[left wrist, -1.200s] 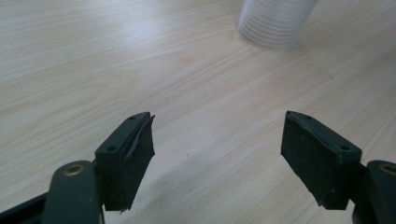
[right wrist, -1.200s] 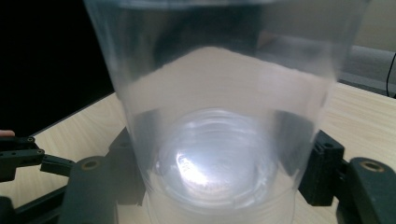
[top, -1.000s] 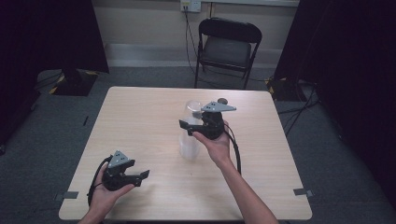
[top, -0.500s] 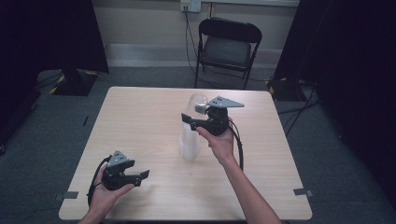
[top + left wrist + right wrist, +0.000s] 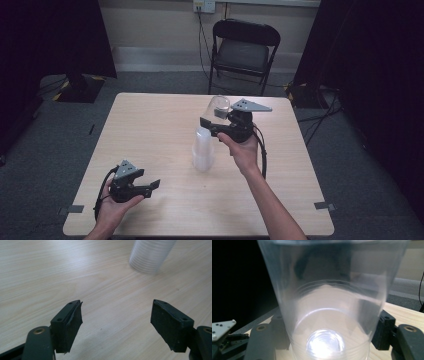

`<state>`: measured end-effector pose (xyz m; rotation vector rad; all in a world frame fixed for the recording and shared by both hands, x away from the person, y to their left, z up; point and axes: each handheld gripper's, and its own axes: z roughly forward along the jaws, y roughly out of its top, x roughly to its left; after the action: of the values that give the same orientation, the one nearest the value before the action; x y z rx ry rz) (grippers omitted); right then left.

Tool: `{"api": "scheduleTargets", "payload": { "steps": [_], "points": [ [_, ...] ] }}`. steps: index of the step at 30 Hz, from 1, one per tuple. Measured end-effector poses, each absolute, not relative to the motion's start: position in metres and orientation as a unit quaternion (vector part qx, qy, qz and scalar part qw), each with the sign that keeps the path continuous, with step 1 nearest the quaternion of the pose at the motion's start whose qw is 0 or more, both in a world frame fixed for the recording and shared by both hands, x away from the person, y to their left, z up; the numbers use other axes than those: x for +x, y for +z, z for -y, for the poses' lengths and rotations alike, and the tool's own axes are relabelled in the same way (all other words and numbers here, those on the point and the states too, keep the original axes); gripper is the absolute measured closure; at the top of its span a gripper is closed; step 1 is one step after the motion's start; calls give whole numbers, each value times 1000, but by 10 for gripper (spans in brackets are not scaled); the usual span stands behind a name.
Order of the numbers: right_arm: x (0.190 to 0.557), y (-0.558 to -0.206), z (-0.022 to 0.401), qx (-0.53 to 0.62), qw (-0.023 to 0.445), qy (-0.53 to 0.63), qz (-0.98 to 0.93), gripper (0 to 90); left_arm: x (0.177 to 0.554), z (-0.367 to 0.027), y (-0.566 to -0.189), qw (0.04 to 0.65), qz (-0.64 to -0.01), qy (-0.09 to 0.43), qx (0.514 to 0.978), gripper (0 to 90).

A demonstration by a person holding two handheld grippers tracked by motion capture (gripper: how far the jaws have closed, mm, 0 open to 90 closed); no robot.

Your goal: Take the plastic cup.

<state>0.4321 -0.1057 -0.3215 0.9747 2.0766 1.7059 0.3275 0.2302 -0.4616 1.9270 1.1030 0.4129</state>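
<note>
Overhead, my right gripper (image 5: 209,124) clamps a clear plastic cup (image 5: 219,106) above the stack of cups (image 5: 203,149) mid-table; my left gripper (image 5: 154,185) idles near the front edge with open tabletop around it. Its own view shows jaws wide, empty. My right gripper view shows thin, crushable walls, so I'd grip gently low down.
</note>
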Motion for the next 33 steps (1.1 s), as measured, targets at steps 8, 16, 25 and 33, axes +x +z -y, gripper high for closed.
{"api": "scheduleTargets", "payload": {
  "steps": [8, 16, 25, 33],
  "points": [
    [424, -316, 119, 346, 154, 584, -718, 324, 330, -224, -456, 448, -418, 175, 771, 318],
    [418, -318, 133, 357, 156, 578, -717, 325, 333, -217, -448, 458, -400, 185, 772, 376],
    [411, -330, 148, 374, 130, 584, -709, 332, 337, -207, -437, 466, -391, 196, 769, 393],
    [402, -344, 159, 390, 111, 579, -707, 332, 343, -188, -423, 491, -372, 171, 769, 392]
  ]
}}
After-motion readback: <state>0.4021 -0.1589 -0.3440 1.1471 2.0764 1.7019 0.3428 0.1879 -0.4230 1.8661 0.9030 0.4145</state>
